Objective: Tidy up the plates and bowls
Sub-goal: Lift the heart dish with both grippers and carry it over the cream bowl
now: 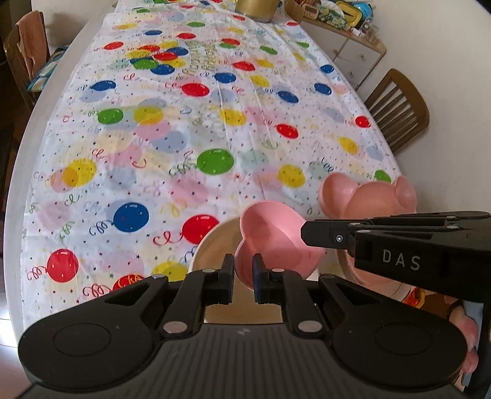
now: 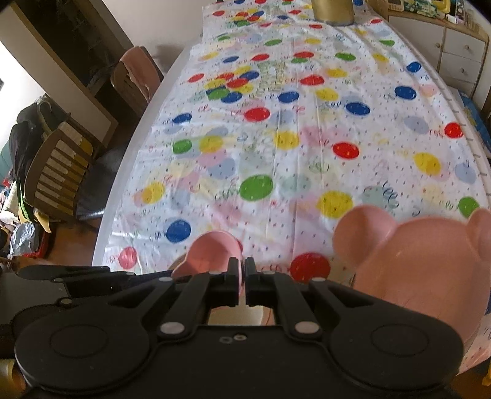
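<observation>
A small pink bowl point(image 1: 276, 242) is held above a beige round plate point(image 1: 211, 248) near the table's front edge. My left gripper point(image 1: 242, 273) has a narrow gap between its jaws, with the bowl's near rim between them. My right gripper point(image 2: 242, 274) is shut on the same pink bowl's rim point(image 2: 214, 248); it shows from the side in the left wrist view point(image 1: 310, 234). A larger pink mouse-eared plate point(image 2: 429, 251) lies on the table to the right, also in the left wrist view point(image 1: 368, 199).
A balloon-print tablecloth point(image 1: 214, 122) covers the long table. A gold cylinder point(image 1: 256, 9) stands at the far end. Wooden chairs stand on the right point(image 1: 399, 107) and on the left point(image 2: 58, 165). A cabinet with clutter point(image 1: 346, 33) is at the back right.
</observation>
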`<state>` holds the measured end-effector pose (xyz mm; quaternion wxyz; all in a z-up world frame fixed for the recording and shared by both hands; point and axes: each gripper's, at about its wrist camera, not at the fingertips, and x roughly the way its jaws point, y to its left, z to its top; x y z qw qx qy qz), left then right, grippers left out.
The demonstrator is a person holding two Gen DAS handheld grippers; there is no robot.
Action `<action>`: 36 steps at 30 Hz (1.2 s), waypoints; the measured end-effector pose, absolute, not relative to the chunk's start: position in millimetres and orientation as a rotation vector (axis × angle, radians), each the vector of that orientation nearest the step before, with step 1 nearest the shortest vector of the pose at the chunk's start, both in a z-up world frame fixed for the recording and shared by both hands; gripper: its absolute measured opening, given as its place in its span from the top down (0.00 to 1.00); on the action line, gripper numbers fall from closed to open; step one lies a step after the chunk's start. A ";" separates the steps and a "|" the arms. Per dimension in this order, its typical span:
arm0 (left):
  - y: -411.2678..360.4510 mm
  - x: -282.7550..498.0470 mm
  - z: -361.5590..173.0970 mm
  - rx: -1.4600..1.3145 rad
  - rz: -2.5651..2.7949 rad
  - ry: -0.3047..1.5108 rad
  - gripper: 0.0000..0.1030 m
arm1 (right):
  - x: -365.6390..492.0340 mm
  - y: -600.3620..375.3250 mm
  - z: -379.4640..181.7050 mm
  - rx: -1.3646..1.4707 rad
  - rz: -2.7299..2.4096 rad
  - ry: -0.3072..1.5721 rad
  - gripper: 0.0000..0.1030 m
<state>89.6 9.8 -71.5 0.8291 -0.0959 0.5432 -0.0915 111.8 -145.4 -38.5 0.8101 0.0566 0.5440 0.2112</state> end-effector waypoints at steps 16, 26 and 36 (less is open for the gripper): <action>4.5 87.4 -95.0 -0.119 -0.211 1.183 0.89 | 101.5 -135.4 -69.8 0.087 0.415 1.202 0.97; 6.5 90.3 -106.5 -0.115 -0.223 1.211 0.89 | 100.4 -130.9 -79.0 0.066 0.402 1.214 0.97; 8.4 91.6 -107.6 -0.128 -0.239 1.216 0.89 | 101.2 -129.8 -75.7 0.080 0.415 1.207 0.84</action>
